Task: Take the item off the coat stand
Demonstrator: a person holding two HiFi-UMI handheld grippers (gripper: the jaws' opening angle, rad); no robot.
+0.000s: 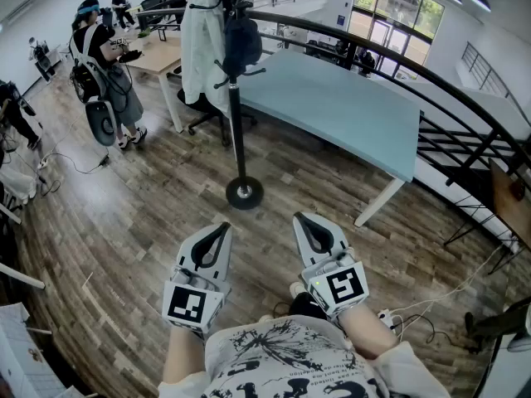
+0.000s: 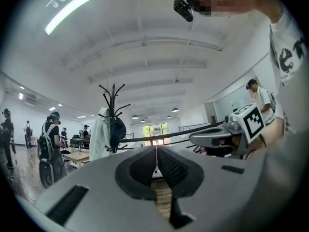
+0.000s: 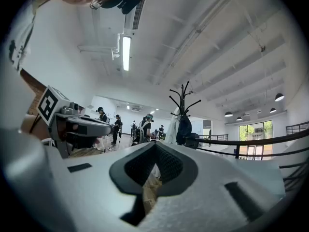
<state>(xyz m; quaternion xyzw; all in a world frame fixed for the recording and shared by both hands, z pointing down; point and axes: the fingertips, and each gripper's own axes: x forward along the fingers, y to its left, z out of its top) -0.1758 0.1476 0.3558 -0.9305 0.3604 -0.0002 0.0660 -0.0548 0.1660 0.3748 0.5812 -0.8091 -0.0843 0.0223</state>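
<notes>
Two things hang on the upright coat stand (image 1: pixel 236 114) well ahead of us: a white coat (image 1: pixel 197 48) and a dark bag (image 1: pixel 242 44). Our left tool (image 1: pixel 221 229), slightly nearer, and right tool (image 1: pixel 302 220) are both closed, empty

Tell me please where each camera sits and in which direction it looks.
Head view: on the person's head, looking steeply down at the floor and coat stand; shows left tool, right tool, arms, shirt.
Left gripper view: on the left tool, looking along its shut jaws; right tool and shirt at right.
Right gripper view: on the right tool, looking along its shut jaws; left tool at left.
Shared: all three see the coat stand.
</notes>
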